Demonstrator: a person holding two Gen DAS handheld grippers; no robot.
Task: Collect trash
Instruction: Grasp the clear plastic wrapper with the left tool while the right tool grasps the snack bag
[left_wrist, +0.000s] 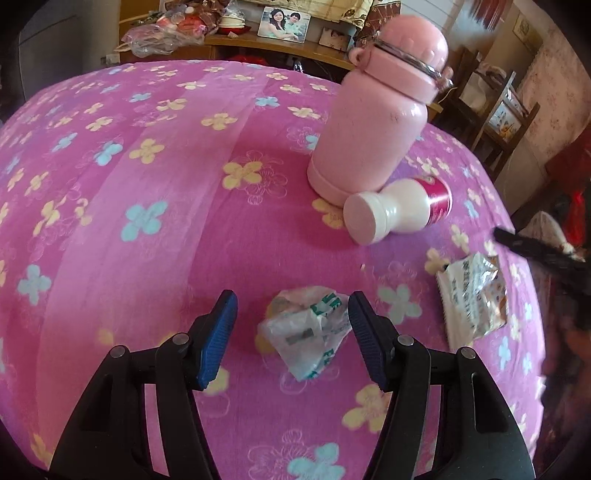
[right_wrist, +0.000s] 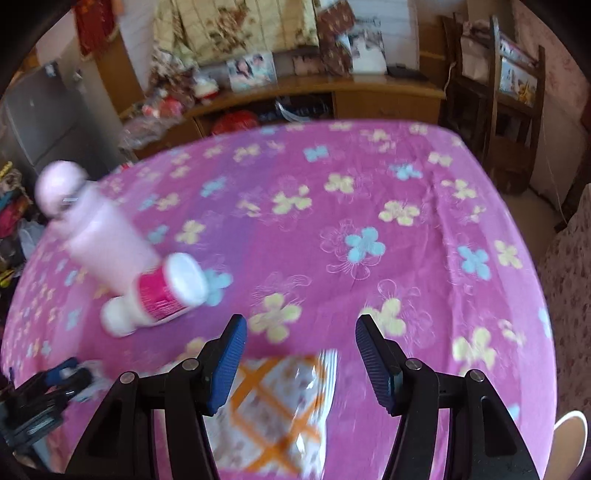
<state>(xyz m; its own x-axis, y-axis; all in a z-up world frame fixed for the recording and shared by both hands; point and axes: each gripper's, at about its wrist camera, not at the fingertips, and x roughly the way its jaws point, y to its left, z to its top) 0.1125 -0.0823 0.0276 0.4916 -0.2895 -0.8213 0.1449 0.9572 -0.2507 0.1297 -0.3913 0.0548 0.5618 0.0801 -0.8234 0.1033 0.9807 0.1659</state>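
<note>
A crumpled clear wrapper with green print (left_wrist: 306, 332) lies on the pink flowered tablecloth (left_wrist: 147, 184), between the blue pads of my left gripper (left_wrist: 291, 299). That gripper is open and its pads do not touch the wrapper. To its right lies a white snack bag (left_wrist: 472, 299), seen in the right wrist view as a bag with orange crossed stripes (right_wrist: 280, 410). My right gripper (right_wrist: 301, 321) is open above this bag, without touching it. The right wrist view is blurred.
A tall pink flask (left_wrist: 373, 122) stands on the cloth, and a small white bottle with a pink label (left_wrist: 399, 210) lies on its side against it. Behind the table are a wooden sideboard (right_wrist: 369, 92) with photos and a wooden chair (right_wrist: 513, 110). A white rim (right_wrist: 570, 424) shows at the lower right.
</note>
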